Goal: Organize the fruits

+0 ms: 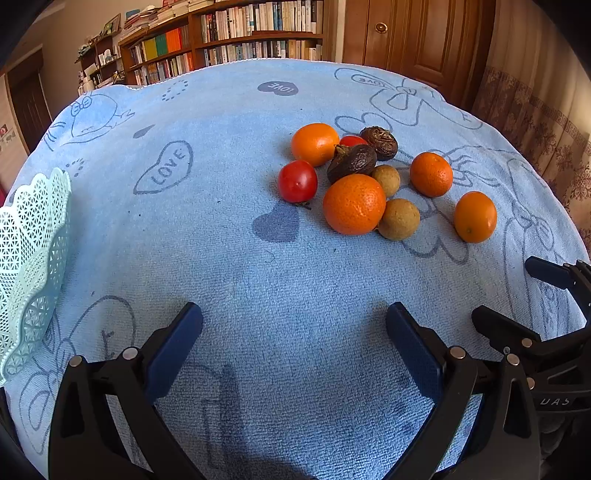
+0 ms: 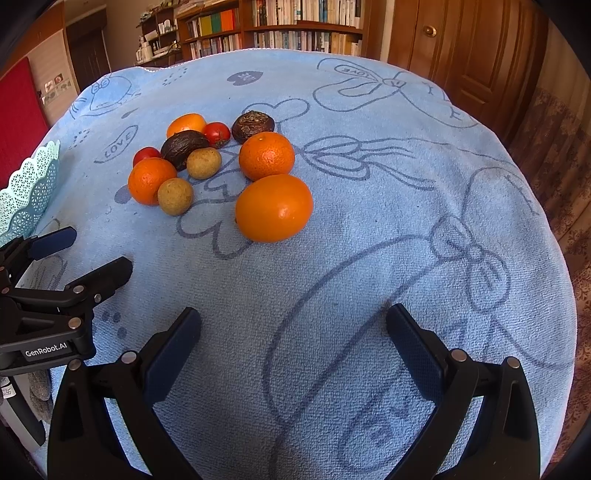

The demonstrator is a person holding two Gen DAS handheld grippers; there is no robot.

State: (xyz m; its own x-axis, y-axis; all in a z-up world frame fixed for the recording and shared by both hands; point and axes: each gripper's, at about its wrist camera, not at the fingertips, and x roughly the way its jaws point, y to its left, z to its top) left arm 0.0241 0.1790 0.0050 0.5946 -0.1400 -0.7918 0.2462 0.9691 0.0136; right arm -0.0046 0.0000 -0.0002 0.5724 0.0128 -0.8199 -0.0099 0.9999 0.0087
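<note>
A cluster of fruit lies on the blue towel (image 1: 229,229): several oranges, the nearest (image 1: 354,204) (image 2: 274,208), two red tomatoes (image 1: 297,181) (image 2: 217,133), two dark wrinkled fruits (image 1: 352,161) (image 2: 253,126) and two round brown-green fruits (image 1: 399,219) (image 2: 175,195). A pale mint lattice basket (image 1: 29,258) (image 2: 29,192) stands at the left edge, its inside hidden. My left gripper (image 1: 293,321) (image 2: 83,254) is open over bare towel, short of the fruit. Beside it on the right, my right gripper (image 2: 293,321) (image 1: 517,295) is open too, holding nothing.
The towel (image 2: 406,184) drapes over a rounded table and drops off at the far and right edges. Bookshelves (image 1: 236,33) and a wooden door (image 1: 417,37) stand behind, with a patterned curtain (image 1: 535,122) at the right. Bare towel lies between basket and fruit.
</note>
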